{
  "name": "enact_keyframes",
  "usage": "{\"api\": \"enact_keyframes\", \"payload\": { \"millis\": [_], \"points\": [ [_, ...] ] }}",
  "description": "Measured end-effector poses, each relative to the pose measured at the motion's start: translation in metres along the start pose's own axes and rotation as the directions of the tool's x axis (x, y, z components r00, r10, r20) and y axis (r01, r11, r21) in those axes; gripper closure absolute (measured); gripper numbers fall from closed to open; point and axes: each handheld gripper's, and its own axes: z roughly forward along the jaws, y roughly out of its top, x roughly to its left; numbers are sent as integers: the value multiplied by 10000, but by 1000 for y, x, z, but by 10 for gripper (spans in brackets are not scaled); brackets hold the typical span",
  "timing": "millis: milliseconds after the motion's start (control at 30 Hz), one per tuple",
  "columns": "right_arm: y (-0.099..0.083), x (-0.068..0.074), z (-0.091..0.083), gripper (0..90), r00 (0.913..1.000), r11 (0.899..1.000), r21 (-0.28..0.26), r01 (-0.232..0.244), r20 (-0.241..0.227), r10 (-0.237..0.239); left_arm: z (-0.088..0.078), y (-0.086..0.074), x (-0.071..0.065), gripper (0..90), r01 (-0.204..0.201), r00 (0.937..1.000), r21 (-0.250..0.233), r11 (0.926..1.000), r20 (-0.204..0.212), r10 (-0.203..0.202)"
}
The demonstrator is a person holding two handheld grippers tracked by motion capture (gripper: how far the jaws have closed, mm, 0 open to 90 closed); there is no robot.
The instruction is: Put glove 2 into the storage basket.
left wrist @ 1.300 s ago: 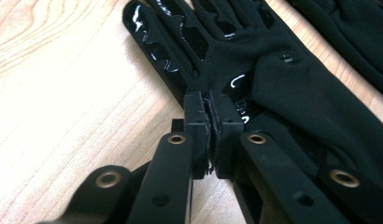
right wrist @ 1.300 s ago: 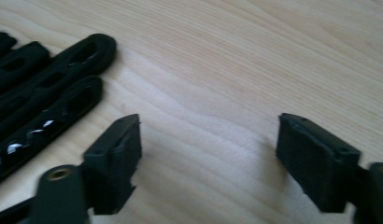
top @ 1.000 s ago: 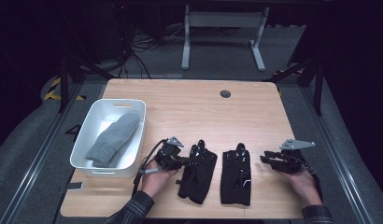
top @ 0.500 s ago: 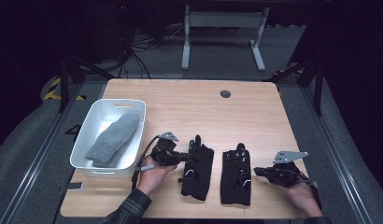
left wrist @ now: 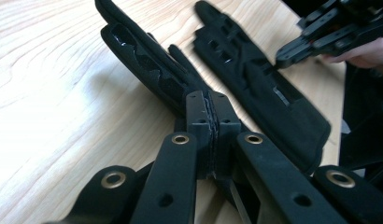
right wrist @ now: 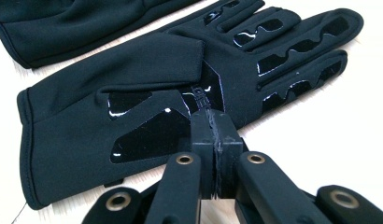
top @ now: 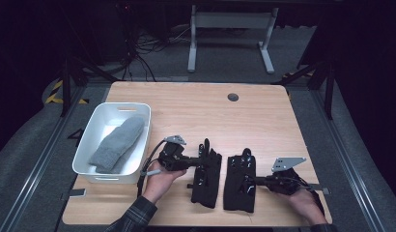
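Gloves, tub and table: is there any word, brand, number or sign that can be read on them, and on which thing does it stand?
No readable text in any view.
Left glove: glossy patches, no letters.
Right glove: a small dark tab near the gripper tips may bear marks, too small to read.
White tub, grey cloth, table: no writing.
Floor beside the table: yellow and black hazard stripes, a sign without words.

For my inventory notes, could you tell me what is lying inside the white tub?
Inside the white tub lies one grey fuzzy mitten, stretched diagonally. Whatever might lie beneath it is covered.
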Motion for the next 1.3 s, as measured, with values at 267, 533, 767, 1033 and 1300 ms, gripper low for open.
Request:
{"api": "enact_keyframes", "payload": {
  "millis": [267, 533, 767, 1033, 1300],
  "points": [
    [8, 4, 8, 900, 9997, 9998, 37, 208, -138, -208, 2, 5, -2, 892, 19, 9996, -157, 9999, 290, -14],
    [16, 3, 17, 900, 9992, 9997, 1, 254, -312, -254, 0, 8, -1, 892, 125, 9988, -363, 9993, 483, -107],
    [25, 3, 27, 900, 9981, 9994, 31, 345, -514, -343, -4, 15, -5, 892, 2, 9981, -572, 9984, 623, 34],
    [36, 7, 42, 900, 9957, 9987, 50, 510, -774, -504, 3, 21, -10, 892, -30, 9962, -587, 9983, 862, 81],
    [49, 12, 57, 900, 9936, 9974, -33, 719, -873, -719, 12, 23, -11, 892, -23, 9958, -513, 9987, 911, 70]
  ]
}}
